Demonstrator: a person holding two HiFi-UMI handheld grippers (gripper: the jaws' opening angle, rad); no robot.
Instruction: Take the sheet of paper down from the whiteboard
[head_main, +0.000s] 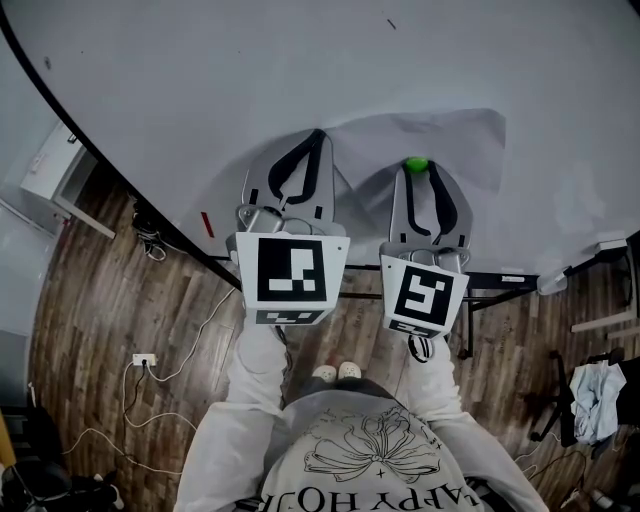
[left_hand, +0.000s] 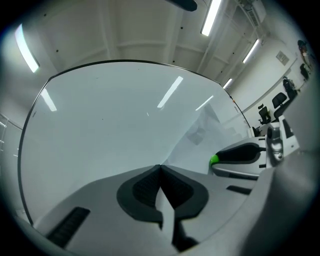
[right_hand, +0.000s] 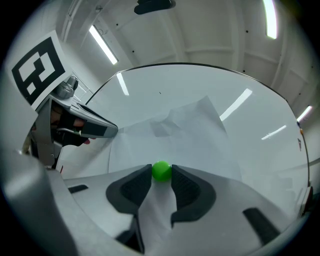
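A white sheet of paper (head_main: 445, 135) lies against the whiteboard (head_main: 230, 70), held by a green ball magnet (head_main: 416, 164). My left gripper (head_main: 318, 136) is shut on the sheet's left corner, and paper shows between its closed pads in the left gripper view (left_hand: 160, 168). My right gripper (head_main: 417, 168) is to its right, its pads closed on either side of the green magnet (right_hand: 161, 170). The sheet (right_hand: 190, 130) is creased near its upper left. The right gripper also shows at the right of the left gripper view (left_hand: 240, 152).
The whiteboard's dark lower frame (head_main: 200, 255) carries a small red object (head_main: 207, 224). Below it is wooden floor with a socket and cables (head_main: 144, 359), a white cabinet (head_main: 50, 172) at left, and a stand with cloth (head_main: 596, 386) at right. The person's legs and shoes (head_main: 337, 372) are beneath the grippers.
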